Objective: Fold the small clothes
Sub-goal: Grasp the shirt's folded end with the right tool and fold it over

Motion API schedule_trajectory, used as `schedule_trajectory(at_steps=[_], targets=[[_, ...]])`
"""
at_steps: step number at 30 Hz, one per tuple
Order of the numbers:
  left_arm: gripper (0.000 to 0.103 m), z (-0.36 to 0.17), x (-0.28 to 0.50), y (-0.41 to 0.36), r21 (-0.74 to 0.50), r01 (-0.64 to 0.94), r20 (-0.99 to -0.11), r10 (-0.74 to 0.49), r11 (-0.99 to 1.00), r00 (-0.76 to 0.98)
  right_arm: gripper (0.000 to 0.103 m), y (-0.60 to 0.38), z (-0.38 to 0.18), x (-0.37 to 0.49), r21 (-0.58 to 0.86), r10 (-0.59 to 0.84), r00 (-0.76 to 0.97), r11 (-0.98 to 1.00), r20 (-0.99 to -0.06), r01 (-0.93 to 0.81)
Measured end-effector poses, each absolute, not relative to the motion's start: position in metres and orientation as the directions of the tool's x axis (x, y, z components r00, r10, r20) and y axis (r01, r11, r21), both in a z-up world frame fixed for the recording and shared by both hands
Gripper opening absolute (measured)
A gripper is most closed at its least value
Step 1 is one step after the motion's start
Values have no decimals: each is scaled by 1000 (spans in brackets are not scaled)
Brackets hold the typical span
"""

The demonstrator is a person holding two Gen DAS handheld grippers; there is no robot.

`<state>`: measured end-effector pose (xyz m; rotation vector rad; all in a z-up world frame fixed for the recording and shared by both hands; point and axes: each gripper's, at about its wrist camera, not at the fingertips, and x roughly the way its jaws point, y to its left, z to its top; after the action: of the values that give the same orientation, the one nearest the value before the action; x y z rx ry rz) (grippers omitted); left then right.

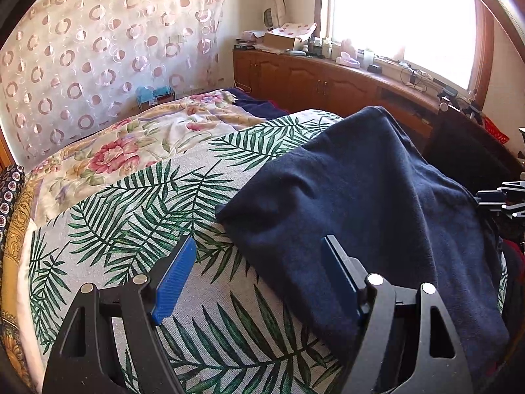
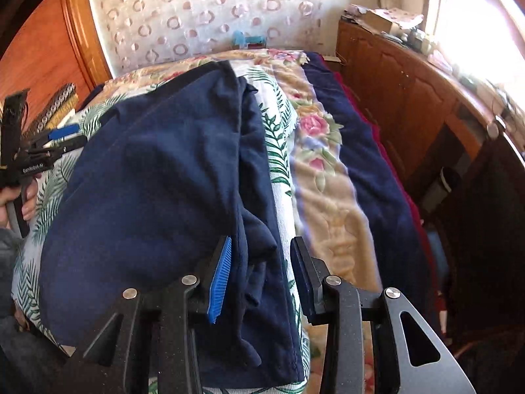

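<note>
Garment (image 2: 157,170) edge sits between the parted right claw (image 2: 261,246) (ungripped); left claw (image 1: 259,252) gapes empty over cloth (image 1: 137,203).

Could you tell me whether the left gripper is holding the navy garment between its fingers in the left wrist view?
No, the left gripper is open, only leaf-print cloth between its fingers, and the navy garment lies beside it.

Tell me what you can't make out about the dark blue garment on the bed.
- What kind of garment it is: bunched in both views, so I can't tell.
- Its near edge: hidden in the left wrist view behind the left hand-held gripper.
- Its lower end: cut off in the right wrist view behind the right hand-held gripper.
- The bed surface beyond it: blurred.
</note>
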<state>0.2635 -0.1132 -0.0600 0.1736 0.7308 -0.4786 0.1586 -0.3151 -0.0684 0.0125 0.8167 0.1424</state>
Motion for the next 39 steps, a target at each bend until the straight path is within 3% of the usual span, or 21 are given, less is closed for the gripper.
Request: schedule_trajectory(at_steps=[5, 6, 7, 8, 17, 18, 25, 28, 30, 32, 33, 39], targets=[[79, -46, 261, -113, -17, 464, -670, -355, 886, 652, 36, -314, -73, 158, 82, 169, 697, 984, -697, -156], [79, -42, 260, -112, -15, 462, -664, -354, 887, 658, 19, -314, -75, 152, 81, 187, 693, 980, -696, -182], [79, -39, 259, -112, -12, 460, -660, -353, 888, 663, 9, -312, -76, 149, 82, 204, 685, 975, -699, -207], [79, -36, 258, -111, -4, 454, -657, -345, 891, 671, 7, -311, -77, 144, 75, 208, 678, 973, -706, -220], [79, -39, 282, -101, -6, 437, -672, -328, 899, 664, 6, -334, -56, 97, 102, 191, 728, 981, -658, -165], [79, -42, 287, -100, -15, 438, -680, -331, 899, 655, 10, -333, -58, 99, 92, 175, 729, 984, -662, -153], [50, -64, 323, -100, -106, 454, -730, -379, 884, 568, 26, -326, -68, 109, 105, 162, 728, 987, -666, -124], [47, -71, 334, -109, -114, 474, -753, -387, 873, 532, 27, -331, -71, 111, 120, 170, 717, 985, -676, -120], [39, -72, 339, -116, -107, 499, -760, -395, 860, 516, 27, -334, -75, 117, 128, 173, 711, 985, -682, -117], [17, -69, 341, -123, -94, 522, -764, -397, 848, 508, 27, -334, -78, 119, 137, 182, 705, 983, -685, -121], [12, -67, 341, -125, -81, 528, -766, -392, 845, 510, 27, -334, -80, 120, 140, 185, 703, 983, -687, -122], [8, -30, 341, -120, -107, 523, -712, -432, 845, 553, 27, -336, -84, 126, 149, 200, 690, 980, -696, -134]])
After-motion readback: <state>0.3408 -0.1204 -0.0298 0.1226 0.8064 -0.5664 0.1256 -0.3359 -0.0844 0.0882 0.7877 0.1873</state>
